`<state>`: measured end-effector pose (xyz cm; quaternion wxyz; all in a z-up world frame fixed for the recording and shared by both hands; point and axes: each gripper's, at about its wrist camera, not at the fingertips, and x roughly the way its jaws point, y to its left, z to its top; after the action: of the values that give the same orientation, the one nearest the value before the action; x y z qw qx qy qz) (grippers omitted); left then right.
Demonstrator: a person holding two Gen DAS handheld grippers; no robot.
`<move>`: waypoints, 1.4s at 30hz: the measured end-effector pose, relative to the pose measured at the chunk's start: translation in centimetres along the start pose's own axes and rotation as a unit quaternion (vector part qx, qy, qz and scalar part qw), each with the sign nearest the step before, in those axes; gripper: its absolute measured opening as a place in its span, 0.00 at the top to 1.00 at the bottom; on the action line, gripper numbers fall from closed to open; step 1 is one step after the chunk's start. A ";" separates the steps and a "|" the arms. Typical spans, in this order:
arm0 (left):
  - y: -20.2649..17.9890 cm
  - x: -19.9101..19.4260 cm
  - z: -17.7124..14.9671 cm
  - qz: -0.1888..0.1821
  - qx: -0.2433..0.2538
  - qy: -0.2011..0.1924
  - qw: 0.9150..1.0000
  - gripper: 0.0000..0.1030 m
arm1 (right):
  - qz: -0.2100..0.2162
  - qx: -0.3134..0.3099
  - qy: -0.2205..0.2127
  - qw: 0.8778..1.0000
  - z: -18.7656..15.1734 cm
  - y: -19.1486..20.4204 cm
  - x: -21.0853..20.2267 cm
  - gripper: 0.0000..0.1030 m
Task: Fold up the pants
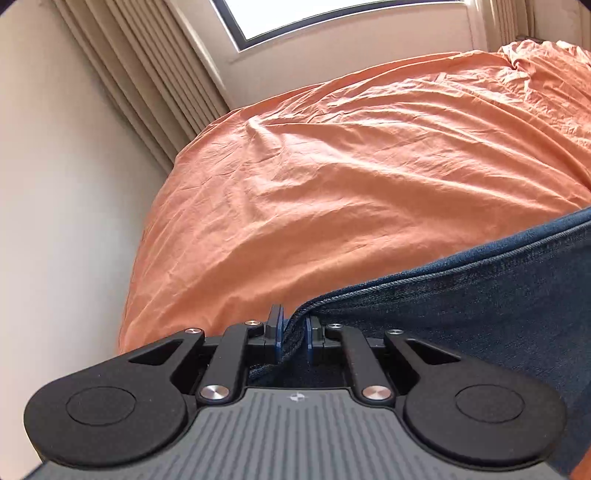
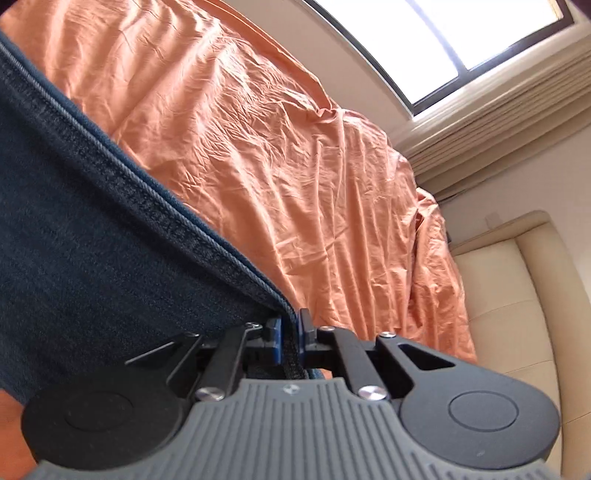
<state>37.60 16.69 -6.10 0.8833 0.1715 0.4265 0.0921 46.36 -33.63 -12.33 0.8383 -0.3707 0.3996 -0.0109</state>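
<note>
Dark blue denim pants (image 1: 480, 306) hang stretched between my two grippers above a bed with an orange sheet (image 1: 332, 177). My left gripper (image 1: 293, 330) is shut on a hemmed edge of the pants, which run off to the right. My right gripper (image 2: 290, 334) is shut on the other end of the same edge; the pants (image 2: 92, 240) run off to the left there. The rest of the pants is out of view.
The orange sheet (image 2: 295, 166) is wrinkled and covers the whole bed. Beige curtains (image 1: 147, 74) and a bright window (image 1: 332, 14) stand behind the bed. A cream padded headboard or seat (image 2: 517, 295) is at the right of the bed.
</note>
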 end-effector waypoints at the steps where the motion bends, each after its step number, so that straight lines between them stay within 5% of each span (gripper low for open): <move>1: -0.2 1.3 0.5 -0.001 -0.011 0.008 1.000 0.88 | 0.004 0.015 0.005 1.000 0.5 0.1 1.3 0.99; 6: -2.6 8.0 0.4 0.009 0.009 0.040 0.999 0.86 | 0.017 0.027 0.053 0.998 2.0 3.4 7.3 1.00; 9: -2.8 9.8 -0.3 0.007 0.000 0.055 0.998 0.72 | 0.013 0.031 0.067 0.997 1.8 4.8 9.1 0.95; 10: -2.5 10.0 -0.5 0.008 -0.012 0.052 0.999 0.65 | 0.013 0.033 0.068 0.997 1.6 5.0 9.3 0.87; 11: -2.2 9.8 -0.8 0.012 -0.022 0.041 0.999 0.41 | 0.000 0.031 0.069 0.997 1.5 5.2 9.3 0.81; 12: -1.9 9.5 -1.0 0.012 -0.025 0.028 0.999 0.22 | -0.010 0.030 0.065 0.997 1.3 5.2 9.1 0.62; 15: -0.9 8.0 -1.7 0.005 -0.034 0.008 0.999 0.23 | -0.004 0.066 0.053 0.996 0.6 4.0 7.5 0.45; 21: 4.1 4.1 -4.2 -0.021 -0.104 0.034 0.994 0.29 | 0.095 0.198 0.052 0.974 -2.0 3.5 1.9 0.42; 28: 11.9 -0.7 -10.4 -0.087 -0.243 0.077 0.963 0.30 | 0.227 0.259 0.031 0.938 -3.9 10.5 -6.3 0.46; 31: 14.2 -1.4 -14.2 -0.108 -0.301 0.087 0.943 0.30 | 0.287 0.271 0.015 0.919 -3.8 14.1 -9.9 0.47; 33: 15.5 -1.3 -16.8 -0.135 -0.354 0.084 0.922 0.30 | 0.326 0.278 0.002 0.904 -3.7 16.7 -12.5 0.47; 38: 16.6 1.2 -23.0 -0.208 -0.501 0.054 0.838 0.30 | 0.383 0.281 -0.003 0.880 -3.2 23.0 -16.4 0.47; 42: 16.9 4.2 -25.3 -0.232 -0.576 0.028 0.783 0.30 | 0.403 0.284 0.005 0.870 -2.5 27.0 -18.0 0.47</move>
<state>20.09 39.25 -17.28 0.8001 -0.4762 0.3452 0.1182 24.95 -9.96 -18.45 0.8370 0.0763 0.4981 0.2132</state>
